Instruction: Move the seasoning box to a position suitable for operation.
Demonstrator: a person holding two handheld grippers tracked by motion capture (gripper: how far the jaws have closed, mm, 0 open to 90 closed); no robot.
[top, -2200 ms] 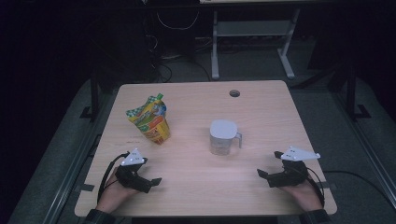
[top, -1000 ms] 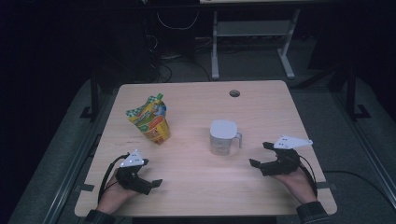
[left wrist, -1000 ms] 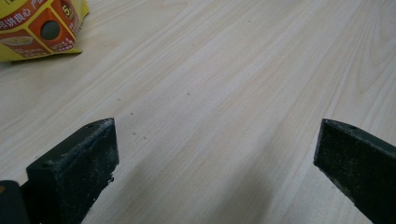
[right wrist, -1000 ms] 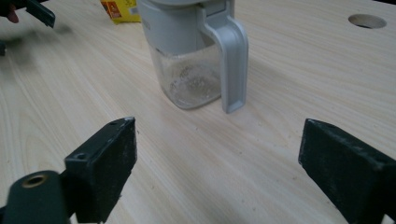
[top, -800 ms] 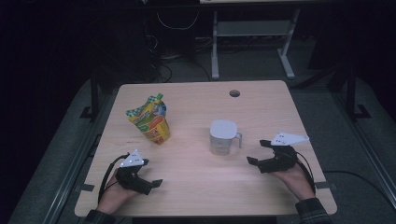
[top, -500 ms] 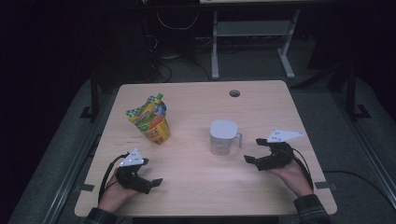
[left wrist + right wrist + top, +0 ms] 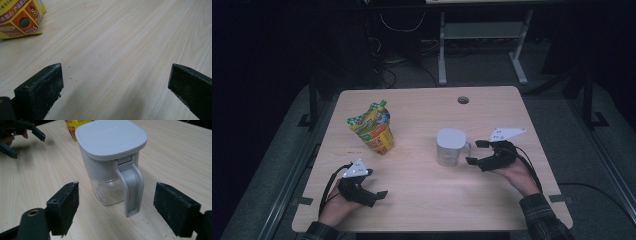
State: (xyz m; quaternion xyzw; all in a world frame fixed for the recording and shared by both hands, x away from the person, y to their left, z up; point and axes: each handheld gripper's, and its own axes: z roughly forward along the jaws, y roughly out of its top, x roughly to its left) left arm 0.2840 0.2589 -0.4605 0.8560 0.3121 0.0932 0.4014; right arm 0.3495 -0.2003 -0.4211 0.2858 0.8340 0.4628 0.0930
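Jug [image 7: 450, 147] sits right of centre on the table [image 7: 422, 200], upright, lid on: grey squared lid with rounded corners, grey upper body, clear lower part with a thin layer of pale grains at the bottom, grey handle [image 7: 132, 192] hanging off the lid hinge and facing the person's right. Step in hand looks like the approach for a handle grab. Right gripper [image 7: 478, 152] is just beside the jug, level with the handle, jaws wide with nothing between the pads; they have just been closing a little, no contact. In the right gripper view the handle [image 7: 132, 192] lines up in the gap but a bit further on than the pads. Next move, as I read it: push forward until the handle is fully between the pads, then close; keep it square or the jug may twist or slide on the bare wood. Left gripper [image 7: 379, 196] rests near the front left edge, jaws wide apart, empty. Snack pouch [image 7: 373, 127] stands back left, well apart from the jug.
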